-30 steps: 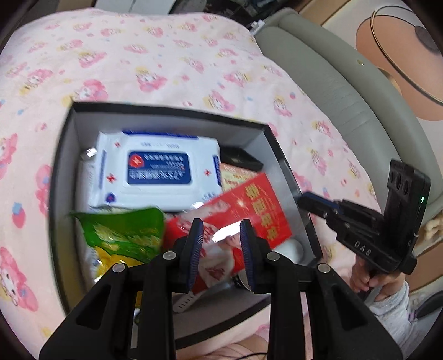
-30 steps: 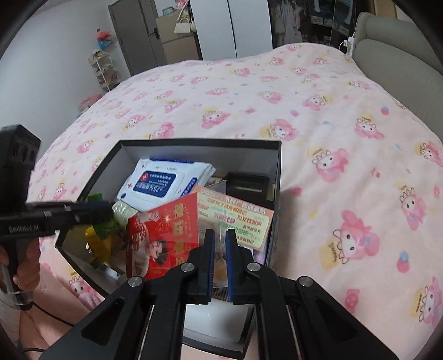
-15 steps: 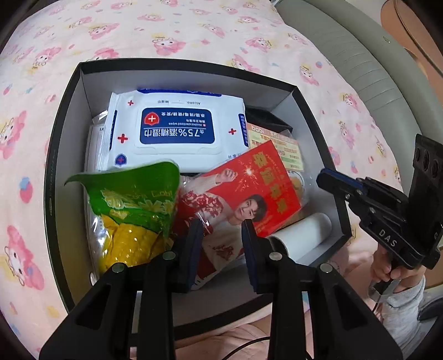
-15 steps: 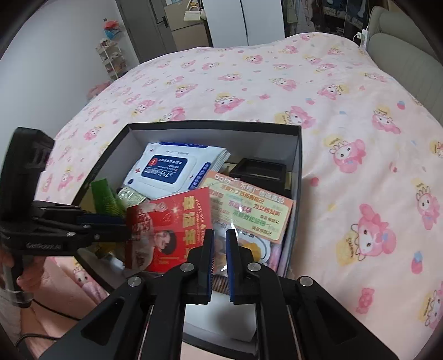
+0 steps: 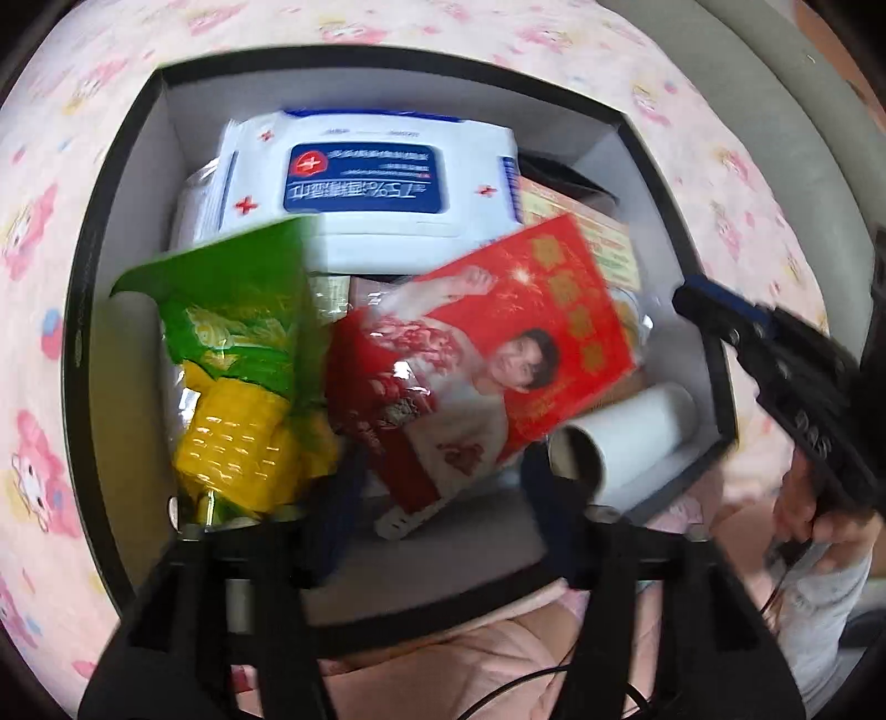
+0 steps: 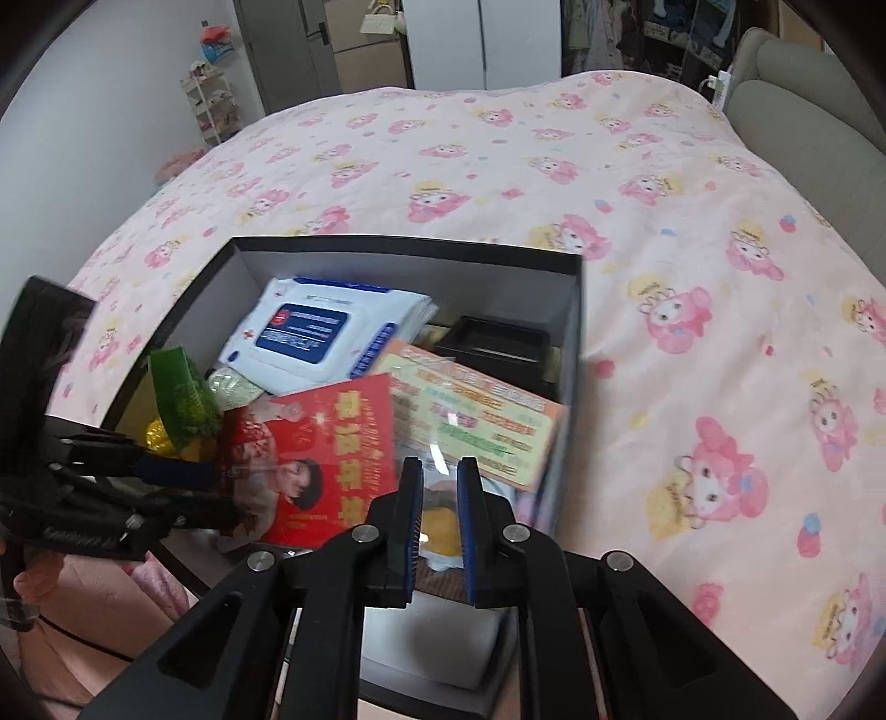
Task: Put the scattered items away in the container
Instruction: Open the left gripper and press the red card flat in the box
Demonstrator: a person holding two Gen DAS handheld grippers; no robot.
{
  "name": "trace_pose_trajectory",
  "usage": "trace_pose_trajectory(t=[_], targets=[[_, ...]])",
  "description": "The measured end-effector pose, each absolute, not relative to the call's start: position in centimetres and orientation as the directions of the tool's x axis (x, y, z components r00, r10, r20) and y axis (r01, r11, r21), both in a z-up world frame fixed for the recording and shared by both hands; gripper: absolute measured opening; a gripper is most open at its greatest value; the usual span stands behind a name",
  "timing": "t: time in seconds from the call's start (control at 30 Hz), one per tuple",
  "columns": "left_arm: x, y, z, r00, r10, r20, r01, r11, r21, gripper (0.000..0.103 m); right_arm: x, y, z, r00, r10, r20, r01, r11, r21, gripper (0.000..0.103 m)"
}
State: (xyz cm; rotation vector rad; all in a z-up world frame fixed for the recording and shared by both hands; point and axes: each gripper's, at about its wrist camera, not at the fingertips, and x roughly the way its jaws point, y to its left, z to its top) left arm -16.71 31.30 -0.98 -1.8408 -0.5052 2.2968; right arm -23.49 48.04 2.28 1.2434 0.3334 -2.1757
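The pink bedspread [image 6: 637, 183] is looking bare of loose stuff. The black box [image 5: 83, 310] is sitting at its near edge, holding the wipes pack [image 5: 365, 183], corn snack bag [image 5: 238, 360] and red packet [image 5: 498, 354]. That packet's lying right ahead of the left gripper [image 5: 443, 493], long axis slanting toward the right wall. Left's spread wide and holding nothing; the right gripper [image 6: 439, 531] is hanging narrowly parted, empty.

Pink cartoon-print bed [image 6: 554, 183] fills the frame, grey headboard [image 6: 803, 111] upper right, white wardrobe [image 6: 482, 39] top centre.
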Motion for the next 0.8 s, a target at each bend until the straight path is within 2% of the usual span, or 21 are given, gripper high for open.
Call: trace_pose_trajectory(t=[0.1, 0.23, 0.3, 0.33, 0.43, 0.63, 0.8], targets=[[-16.5, 31.5, -1.4, -0.222, 0.312, -0.924, 0.125, -0.93, -0.344, 0.07, -24.0, 48.5, 2.7, -0.385, -0.368, -0.846, 0.599, -0.798, 0.074, 0.01], [-16.4, 31.7, -2.0, -0.219, 0.295, -0.93, 0.191, -0.922, -0.337, 0.07, -24.1, 48.5, 2.7, -0.337, -0.429, -0.838, 0.618, -0.773, 0.146, 0.013], [-16.4, 31.8, -2.3, -0.217, 0.287, -0.933, 0.224, -0.916, -0.333, 0.07, -24.2, 48.6, 2.2, -0.31, -0.434, -0.846, 0.617, -0.769, 0.168, 0.024], [-16.3, 31.8, -2.5, -0.216, 0.283, -0.935, 0.24, -0.912, -0.331, 0.07, -24.3, 48.6, 1.9, -0.297, -0.434, -0.851, 0.616, -0.768, 0.177, 0.026], [-16.3, 31.9, -2.9, -0.214, 0.273, -0.938, 0.286, -0.9, -0.328, 0.069, -24.2, 48.6, 0.8, -0.255, -0.415, -0.874, 0.607, -0.772, 0.189, 0.027], [-16.8, 30.8, -2.4, -0.25, 0.378, -0.891, 0.277, -0.854, -0.44, 0.069, -23.4, 48.6, 1.5, -0.279, -0.427, -0.86, 0.62, -0.764, 0.179, 0.027], [-17.8, 30.5, -0.4, -0.277, 0.413, -0.868, 0.248, -0.842, -0.48, 0.068, -23.7, 48.7, 1.4, -0.312, -0.409, -0.857, 0.604, -0.782, 0.153, 0.028]])
